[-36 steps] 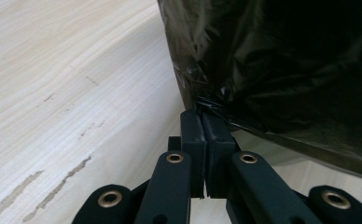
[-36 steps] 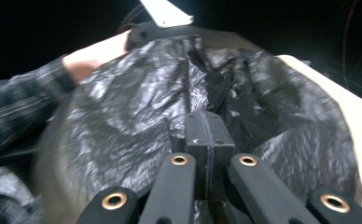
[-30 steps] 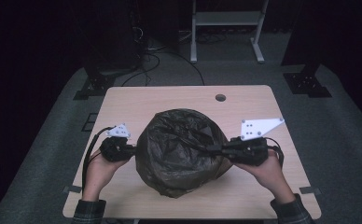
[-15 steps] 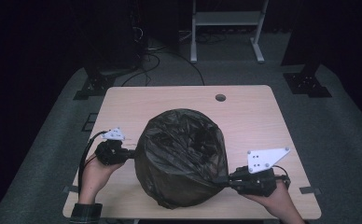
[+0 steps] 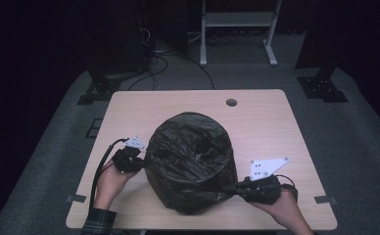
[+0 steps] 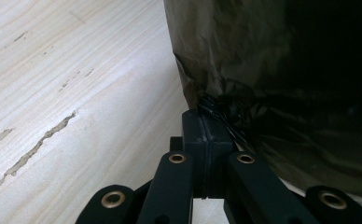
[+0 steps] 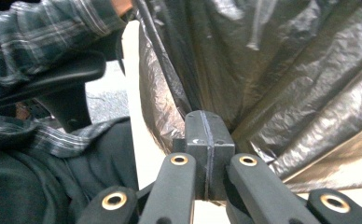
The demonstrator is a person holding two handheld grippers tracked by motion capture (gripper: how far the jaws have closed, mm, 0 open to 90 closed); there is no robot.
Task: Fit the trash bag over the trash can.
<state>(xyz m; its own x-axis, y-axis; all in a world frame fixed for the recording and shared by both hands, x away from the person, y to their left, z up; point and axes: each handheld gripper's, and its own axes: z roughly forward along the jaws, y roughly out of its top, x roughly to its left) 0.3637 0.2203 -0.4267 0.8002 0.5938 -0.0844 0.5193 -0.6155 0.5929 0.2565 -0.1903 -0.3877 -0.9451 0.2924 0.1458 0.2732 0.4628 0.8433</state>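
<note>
- While you're gripping from both sides, your left gripper (image 5: 138, 162) sits at the left flank of the black trash bag (image 5: 193, 156), low down near the wooden table (image 5: 266, 122). Your left hand (image 5: 110, 181) wraps the handle from below, with the cable looping out to the left of it.
- Looking along the left gripper's (image 6: 208, 126) own camera, the jaws are pressed flat together with a thin bunch of black plastic pinched between the tips. So it's clamped on the bag film, right where the bag's side meets the tabletop (image 6: 76, 93). You can see scuffs in the wood grain just beside it.
- Middle of the table: the bag stands as a big puffed-up, rounded lump, crinkly and shiny, taking up most of the near half. It rests on the table, closer to your edge than to the round hole (image 5: 231, 103) at the far side.
- Your right gripper (image 5: 229, 188) is at the bag's lower right corner, near the front edge, with the grey three-cornered plate (image 5: 268, 168) sticking up above it and your right hand (image 5: 281, 208) underneath.
- From the right gripper's (image 7: 207, 122) camera, those jaws are also closed tight, with bag film fanning out in pleats from the tips. A plaid sleeve (image 7: 39, 37) shows off to the side there.
</note>
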